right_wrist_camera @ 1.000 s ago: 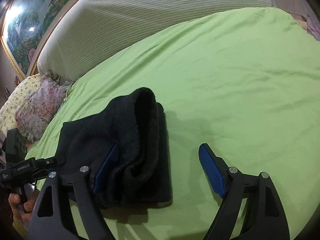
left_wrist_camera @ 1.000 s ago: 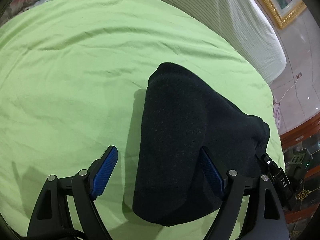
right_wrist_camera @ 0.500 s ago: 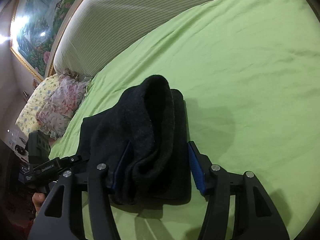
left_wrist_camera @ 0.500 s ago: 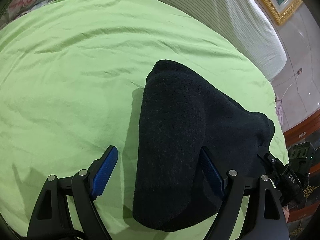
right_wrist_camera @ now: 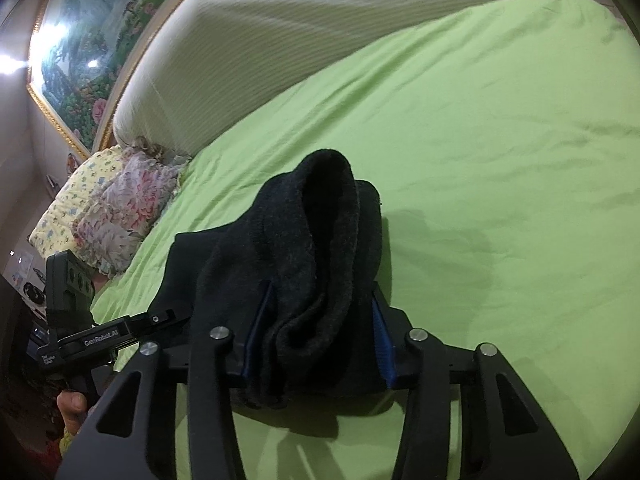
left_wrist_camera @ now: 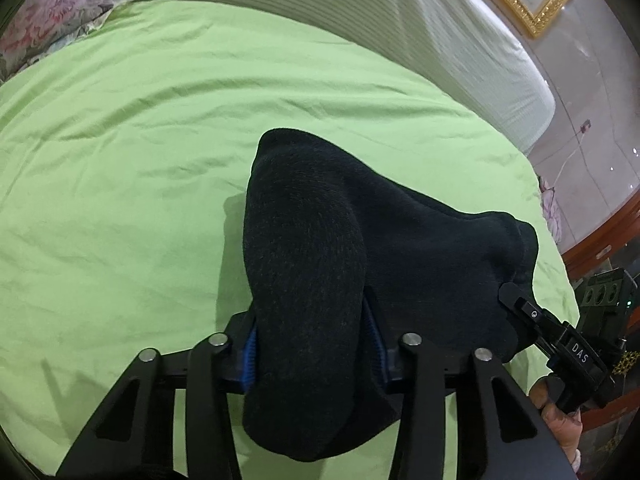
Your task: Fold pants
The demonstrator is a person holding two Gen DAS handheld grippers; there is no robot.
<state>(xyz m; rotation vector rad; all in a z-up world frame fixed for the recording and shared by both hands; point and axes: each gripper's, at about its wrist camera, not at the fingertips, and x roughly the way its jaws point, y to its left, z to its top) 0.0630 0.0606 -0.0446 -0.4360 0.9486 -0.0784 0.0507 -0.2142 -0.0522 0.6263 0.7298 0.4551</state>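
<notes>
The black pants (left_wrist_camera: 320, 248) lie folded in a thick bundle on the green bed sheet (left_wrist_camera: 120, 160). My left gripper (left_wrist_camera: 312, 344) is shut on the near edge of the bundle, its blue pads pressed into the cloth. My right gripper (right_wrist_camera: 318, 340) is shut on the opposite end of the pants (right_wrist_camera: 316, 240), where the layers bulge up between the fingers. The right gripper also shows in the left wrist view (left_wrist_camera: 556, 340) at the bundle's right side. The left gripper shows in the right wrist view (right_wrist_camera: 100, 336) at the bundle's left side.
A striped white headboard cushion (right_wrist_camera: 300, 40) runs along the far edge of the bed. Floral pillows (right_wrist_camera: 112, 216) sit at the bed's left side. A gold-framed painting (right_wrist_camera: 88, 40) hangs on the wall. Wooden furniture (left_wrist_camera: 600, 240) stands beyond the bed's right edge.
Both grippers were open around the bundle's ends one second ago. The right closed first, then the left; both now clamp the pants, and the cloth bulges up between the fingers.
</notes>
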